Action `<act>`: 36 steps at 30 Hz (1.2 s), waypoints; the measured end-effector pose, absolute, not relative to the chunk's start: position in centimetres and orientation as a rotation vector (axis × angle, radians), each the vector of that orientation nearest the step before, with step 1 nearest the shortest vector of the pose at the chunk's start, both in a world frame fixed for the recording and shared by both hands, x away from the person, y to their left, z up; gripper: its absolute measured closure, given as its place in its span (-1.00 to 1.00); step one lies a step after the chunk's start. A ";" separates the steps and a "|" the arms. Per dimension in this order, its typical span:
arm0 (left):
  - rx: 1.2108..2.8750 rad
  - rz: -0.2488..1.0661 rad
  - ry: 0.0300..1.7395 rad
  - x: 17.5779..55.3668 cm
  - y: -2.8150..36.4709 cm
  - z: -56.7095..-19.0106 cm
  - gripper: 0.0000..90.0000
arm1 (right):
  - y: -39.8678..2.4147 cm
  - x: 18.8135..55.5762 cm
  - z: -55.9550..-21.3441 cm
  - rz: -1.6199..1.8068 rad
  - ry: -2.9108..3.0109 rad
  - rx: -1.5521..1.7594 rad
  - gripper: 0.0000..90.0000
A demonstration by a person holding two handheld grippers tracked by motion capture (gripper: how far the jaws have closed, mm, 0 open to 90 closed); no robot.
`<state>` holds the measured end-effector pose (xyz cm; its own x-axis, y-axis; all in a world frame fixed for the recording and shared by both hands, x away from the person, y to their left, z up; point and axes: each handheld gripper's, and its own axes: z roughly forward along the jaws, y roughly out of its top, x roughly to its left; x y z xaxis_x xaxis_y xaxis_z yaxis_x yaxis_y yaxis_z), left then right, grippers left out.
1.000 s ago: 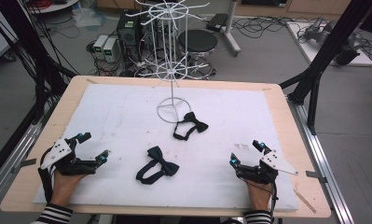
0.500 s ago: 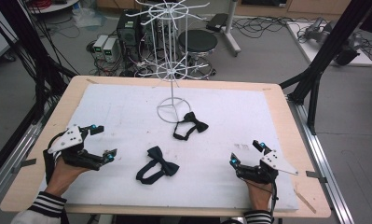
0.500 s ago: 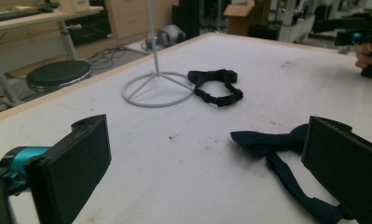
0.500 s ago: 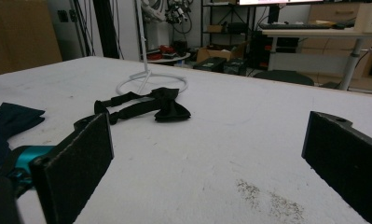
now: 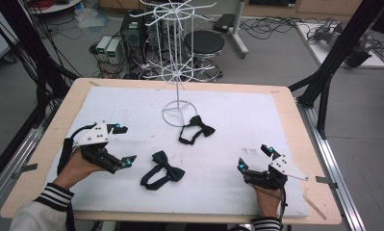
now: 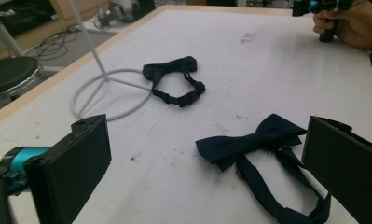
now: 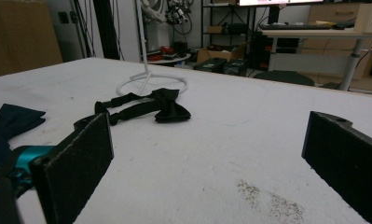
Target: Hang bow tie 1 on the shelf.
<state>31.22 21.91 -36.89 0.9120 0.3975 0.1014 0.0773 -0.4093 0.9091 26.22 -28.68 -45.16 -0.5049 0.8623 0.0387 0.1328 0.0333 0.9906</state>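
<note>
White padding covers the counter (image 5: 276, 120); my left gripper (image 5: 120, 147) hovers beside the navy bow tie (image 5: 161, 169), jaws wide apart and holding nothing; my right gripper (image 5: 256, 159) rests near the front edge, jaws likewise apart and empty; the black bow tie (image 5: 195, 129) lies just by the rack (image 5: 178, 72) foot; both ties lie flat, neither hung nor lifted, so by my reckoning everything is left to do; no containers here.

Left gripper (image 5: 123, 146) raised, jaws spread wide, right gripper (image 5: 255, 159) low, jaws also wide apart
</note>
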 end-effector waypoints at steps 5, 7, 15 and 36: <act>2.063 0.332 0.278 31.6 20.4 -36.7 -0.96 | -28.7 26.2 -45.2 1.525 1.699 1.014 -0.97; 2.090 0.329 0.253 31.8 19.8 -36.7 -0.96 | -28.7 26.2 -45.2 1.523 1.700 1.012 -0.98; 2.189 0.285 0.183 32.5 17.3 -36.8 -0.96 | -28.7 26.2 -45.2 1.527 1.698 1.014 -0.97; 2.378 0.222 0.071 34.1 13.2 -38.3 -0.96 | -28.7 26.2 -45.2 1.534 1.694 1.022 -0.97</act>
<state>34.11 13.21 -38.29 0.9835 0.1146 0.1397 -0.0123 -0.7289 0.6845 26.15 -28.73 -45.18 -0.5026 0.8632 0.0481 0.1334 0.0225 0.9908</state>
